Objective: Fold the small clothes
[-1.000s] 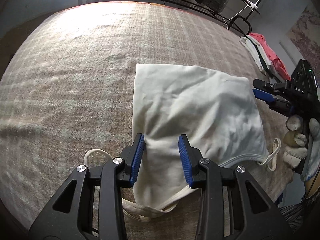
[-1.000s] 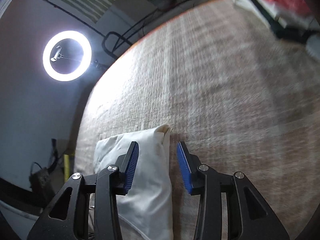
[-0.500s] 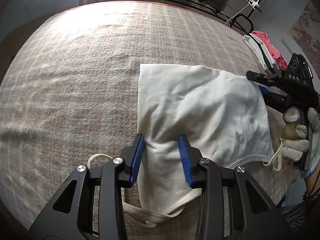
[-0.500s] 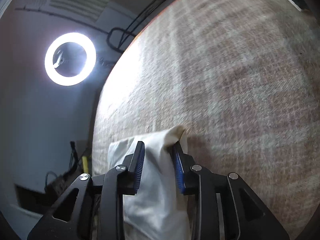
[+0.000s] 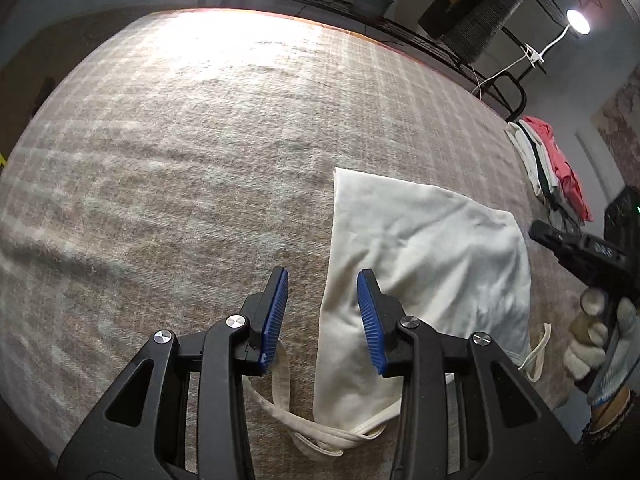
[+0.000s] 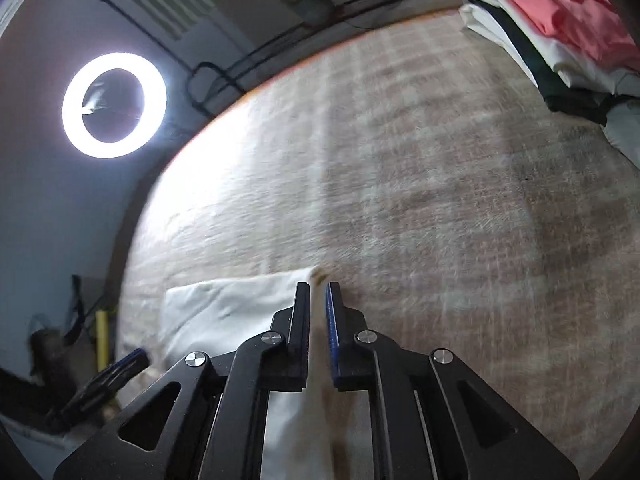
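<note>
Matt cream cloth garment (image 5: 424, 240); rough woven blanket (image 5: 180, 152).

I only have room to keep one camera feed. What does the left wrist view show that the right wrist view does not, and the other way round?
Left wrist only: the garment's straps, the gloved hand holding the right claw, and the left claw open over the garment's edge.

Right wrist only: the ring light, and the right claw, whose jaws have just been closing, pinching the garment's corner.

Both: the white garment on the blanket, and the folded pile.
</note>
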Available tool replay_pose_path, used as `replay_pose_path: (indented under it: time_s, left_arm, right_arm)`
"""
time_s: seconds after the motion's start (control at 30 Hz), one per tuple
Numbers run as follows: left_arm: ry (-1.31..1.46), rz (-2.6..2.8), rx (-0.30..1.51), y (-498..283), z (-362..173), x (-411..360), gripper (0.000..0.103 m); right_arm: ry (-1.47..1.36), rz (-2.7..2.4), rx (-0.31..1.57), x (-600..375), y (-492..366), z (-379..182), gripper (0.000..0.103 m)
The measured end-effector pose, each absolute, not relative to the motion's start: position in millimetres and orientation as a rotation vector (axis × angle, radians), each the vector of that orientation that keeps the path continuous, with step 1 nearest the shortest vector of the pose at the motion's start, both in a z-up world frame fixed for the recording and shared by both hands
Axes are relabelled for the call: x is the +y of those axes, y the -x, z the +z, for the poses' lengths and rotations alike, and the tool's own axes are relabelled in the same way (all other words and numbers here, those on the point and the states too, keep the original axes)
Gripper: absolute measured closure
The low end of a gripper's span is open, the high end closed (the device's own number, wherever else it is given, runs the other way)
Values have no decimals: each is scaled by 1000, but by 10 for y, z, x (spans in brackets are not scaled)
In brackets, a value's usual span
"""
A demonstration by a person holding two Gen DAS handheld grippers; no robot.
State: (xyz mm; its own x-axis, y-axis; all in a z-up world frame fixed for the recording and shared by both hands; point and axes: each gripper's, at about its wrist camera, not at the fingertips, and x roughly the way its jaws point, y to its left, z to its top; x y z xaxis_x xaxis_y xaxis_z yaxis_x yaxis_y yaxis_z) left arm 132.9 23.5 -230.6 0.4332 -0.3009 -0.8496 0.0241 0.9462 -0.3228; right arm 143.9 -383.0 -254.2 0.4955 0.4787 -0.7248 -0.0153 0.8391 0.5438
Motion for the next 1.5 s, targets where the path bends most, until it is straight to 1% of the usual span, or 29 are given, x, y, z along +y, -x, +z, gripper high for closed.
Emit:
replay_pose_path:
  time_s: [0.1, 0.23, 0.3, 0.43, 0.57, 0.6, 0.67, 0.7, 0.73, 0.87, 1.0, 1.1, 1.17, 1.23, 1.27, 1.3, 1.33, 1.37, 1.4, 1.43, 1.47, 1.5]
  left_arm:
    - [268, -207, 1112, -1326, -2328, 233, 67]
    - [272, -214, 1130, -1305, -2367, 206, 67]
    - [274, -217, 1131, -1284, -2366, 195, 67]
    - [254, -211, 1129, -1237, -2359, 188, 67]
    - [308, -208, 1149, -1236, -2400, 255, 67]
    - [322, -208, 1155, -1242, -2410, 269, 67]
    - [357, -226, 1174, -1264, -2449, 282, 62]
    - [375, -239, 1188, -1272, -2479, 285, 57]
    - [386, -241, 1196, -1283, -2499, 287, 57]
    - [432, -244, 1192, -1313, -2507, 326, 57]
    - [537, -260, 1199, -1364, -2548, 413, 57]
    - [545, -267, 1198, -1405, -2559, 374, 57]
    - [535, -287, 1208, -1434, -2568, 290, 64]
    - [497, -286, 1200, -1447, -2548, 202, 67]
    - [481, -294, 1203, -1462, -2549, 152, 70]
    - [466, -291, 1205, -1475, -2552, 110, 75]
    - [455, -284, 1201, -1476, -2548, 91, 79]
    - [440, -275, 1200, -1479, -2546, 73, 83]
    - [428, -263, 1202, -1486, -2546, 49, 89]
    - [415, -246, 1197, -1482, -2539, 30, 93]
    - [403, -238, 1192, -1477, -2526, 7, 95]
    - [381, -228, 1181, -1465, -2499, -27, 97]
  right_arm:
    - [-441, 399, 1011, -3703, -1229, -2435, 94]
    - [-262, 396, 1103, -3425, -1016, -2586, 94]
    - [-263, 384, 1143, -3410, -904, -2689, 94]
    - [-271, 411, 1177, -3471, -664, -2681, 94]
    - [-231, 399, 1135, -3537, -471, -2564, 93]
    - [-242, 404, 1124, -3540, -499, -2558, 89]
    - [-275, 398, 1094, -3621, -518, -2514, 65]
    - [-298, 392, 1076, -3666, -544, -2506, 61]
    - [-323, 386, 1067, -3710, -588, -2514, 59]
    - [-414, 404, 1083, -3842, -753, -2629, 59]
    - [-523, 440, 1105, -3877, -864, -2804, 59]
    - [-590, 470, 1081, -3889, -904, -2899, 64]
    - [-615, 479, 1075, -3886, -931, -2908, 67]
    - [-632, 494, 1078, -3824, -975, -2940, 69]
    - [-631, 494, 1073, -3793, -994, -2935, 69]
    - [-626, 492, 1073, -3744, -1009, -2931, 69]
    - [-620, 488, 1072, -3712, -1028, -2920, 72]
    - [-616, 483, 1075, -3674, -1048, -2914, 82]
    - [-611, 477, 1087, -3608, -1060, -2916, 85]
    - [-601, 464, 1096, -3569, -1078, -2923, 90]
    - [-585, 452, 1093, -3516, -1092, -2894, 94]
    - [-563, 450, 1088, -3476, -1094, -2878, 94]
